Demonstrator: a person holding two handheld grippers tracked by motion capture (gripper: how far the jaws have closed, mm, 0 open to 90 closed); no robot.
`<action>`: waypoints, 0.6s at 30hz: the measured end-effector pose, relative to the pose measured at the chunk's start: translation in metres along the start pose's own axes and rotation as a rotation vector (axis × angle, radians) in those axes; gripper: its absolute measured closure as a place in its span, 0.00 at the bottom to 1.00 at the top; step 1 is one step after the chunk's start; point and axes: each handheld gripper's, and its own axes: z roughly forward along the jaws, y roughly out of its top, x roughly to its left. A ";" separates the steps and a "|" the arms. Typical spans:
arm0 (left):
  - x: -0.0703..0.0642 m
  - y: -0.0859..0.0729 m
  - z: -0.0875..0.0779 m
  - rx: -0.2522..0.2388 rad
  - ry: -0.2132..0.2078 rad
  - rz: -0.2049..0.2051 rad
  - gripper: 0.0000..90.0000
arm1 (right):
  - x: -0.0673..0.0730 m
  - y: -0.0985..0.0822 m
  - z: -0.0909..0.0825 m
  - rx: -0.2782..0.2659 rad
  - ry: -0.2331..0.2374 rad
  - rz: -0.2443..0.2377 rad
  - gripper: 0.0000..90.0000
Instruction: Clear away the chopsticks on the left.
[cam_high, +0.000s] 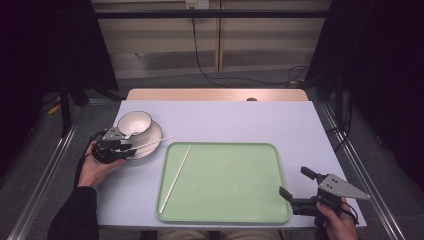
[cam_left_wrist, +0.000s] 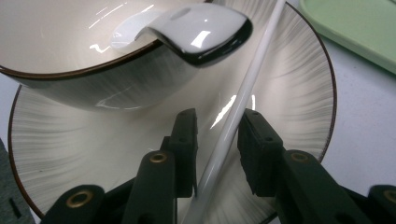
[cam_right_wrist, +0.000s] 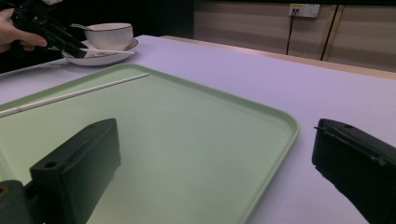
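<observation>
Left gripper view: left tool (cam_left_wrist: 217, 140) jaws close beside the white chopstick (cam_left_wrist: 233, 126) over the plate (cam_left_wrist: 299, 93), contact unclear.
Right tool (cam_right_wrist: 210, 172): jaws apart, empty.

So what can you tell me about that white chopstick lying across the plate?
The thin white glossy chopstick looks like smooth plastic or ceramic, round and straight. It lies slanted across the pale streaked dark-rimmed plate, beside the matching bowl that holds a white spoon. In the high view its far end pokes past the plate's rim toward the green tray. The left hand-held gripper has its black jaws on either side of it; whether the pads press it yet cannot be told.
</observation>
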 end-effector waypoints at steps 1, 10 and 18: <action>0.000 0.003 0.000 0.022 -0.003 0.009 0.76 | 0.000 0.000 0.000 0.000 0.000 0.001 0.01; -0.002 0.008 0.006 0.044 -0.015 0.018 0.78 | 0.000 0.000 0.000 0.002 -0.002 0.001 0.01; -0.004 0.009 0.008 0.053 -0.006 0.002 0.93 | -0.001 0.000 0.000 0.000 -0.007 -0.001 0.01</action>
